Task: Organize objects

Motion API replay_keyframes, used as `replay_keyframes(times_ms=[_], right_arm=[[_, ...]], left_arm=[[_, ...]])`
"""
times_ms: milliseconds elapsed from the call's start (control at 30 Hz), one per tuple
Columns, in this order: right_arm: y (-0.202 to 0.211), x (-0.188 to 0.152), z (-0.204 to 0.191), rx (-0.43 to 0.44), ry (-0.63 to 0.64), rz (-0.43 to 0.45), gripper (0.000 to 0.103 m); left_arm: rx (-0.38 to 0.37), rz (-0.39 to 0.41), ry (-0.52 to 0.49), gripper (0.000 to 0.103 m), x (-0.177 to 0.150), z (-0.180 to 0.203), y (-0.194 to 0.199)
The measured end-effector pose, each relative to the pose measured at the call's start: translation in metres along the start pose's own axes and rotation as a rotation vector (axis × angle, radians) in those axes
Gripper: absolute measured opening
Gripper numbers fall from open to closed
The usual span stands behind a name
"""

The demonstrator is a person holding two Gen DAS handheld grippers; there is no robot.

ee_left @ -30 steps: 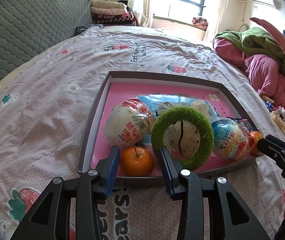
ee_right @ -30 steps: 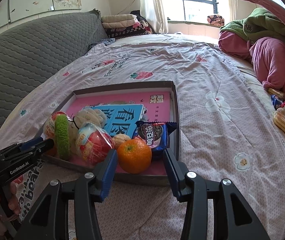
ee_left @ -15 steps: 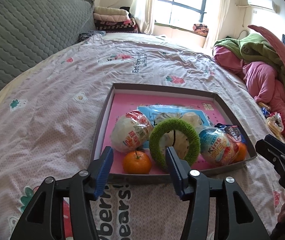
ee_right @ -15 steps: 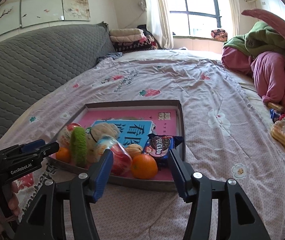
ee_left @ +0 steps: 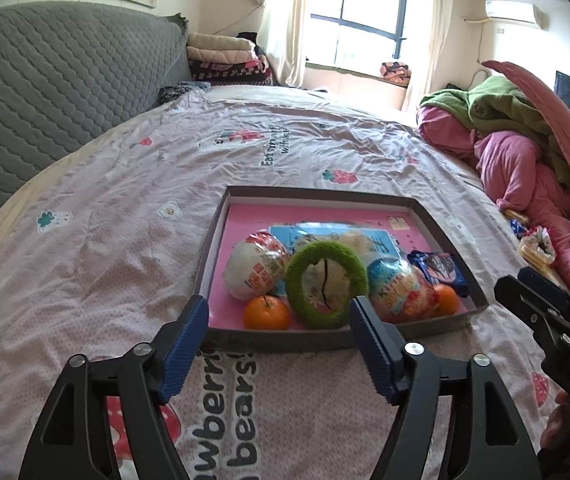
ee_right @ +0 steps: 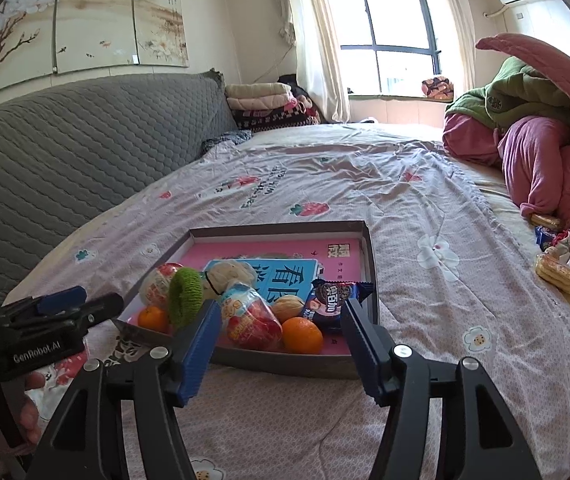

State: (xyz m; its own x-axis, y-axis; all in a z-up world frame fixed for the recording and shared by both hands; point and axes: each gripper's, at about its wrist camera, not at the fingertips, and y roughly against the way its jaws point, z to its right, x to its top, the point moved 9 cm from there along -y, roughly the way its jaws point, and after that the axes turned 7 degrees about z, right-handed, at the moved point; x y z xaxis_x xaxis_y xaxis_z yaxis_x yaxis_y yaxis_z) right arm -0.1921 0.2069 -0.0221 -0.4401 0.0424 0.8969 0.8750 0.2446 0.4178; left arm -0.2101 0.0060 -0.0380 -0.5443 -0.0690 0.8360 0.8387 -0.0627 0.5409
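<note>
Both the left claw [ee_left: 279,344] and right claw [ee_right: 281,346], jaws just opening, hold nothing; the firm, round tangerines [ee_left: 266,313] near the bed's near edge would likely roll, so pinch across the middle.

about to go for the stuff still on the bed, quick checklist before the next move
1. Left gripper empty: ok, its jaws have just been opening, nothing between them.
2. Right gripper empty: ok, its jaws have just been opening, nothing held.
3. Both oranges, and, lying in the tray: ok.
4. Green ring settled: not ok, it stands on edge against the other items.
5. Free room in the tray: ok, the far half is bare.
6. All loose items on the bed collected: not ok, snack packets lie by the pink bedding.
</note>
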Motion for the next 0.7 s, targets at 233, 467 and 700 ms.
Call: replay_keyframes(times_ms=[233, 467, 700], right_arm=[[0.011, -0.007, -0.014, -0.004, 0.044, 0.022, 0.066], [0.025, -0.012, -0.015, -0.027, 0.036, 0.060, 0.066], [0.028, -0.016, -0.013, -0.053, 0.025, 0.074, 0.067]], left_arm=[[0.015, 0.006, -0.014, 0.078, -0.010, 0.002, 0.008], [0.022, -0.009, -0.038, 0.078, -0.026, 0.005, 0.011], [0.035, 0.001, -0.044, 0.078, -0.032, 0.004, 0.014]])
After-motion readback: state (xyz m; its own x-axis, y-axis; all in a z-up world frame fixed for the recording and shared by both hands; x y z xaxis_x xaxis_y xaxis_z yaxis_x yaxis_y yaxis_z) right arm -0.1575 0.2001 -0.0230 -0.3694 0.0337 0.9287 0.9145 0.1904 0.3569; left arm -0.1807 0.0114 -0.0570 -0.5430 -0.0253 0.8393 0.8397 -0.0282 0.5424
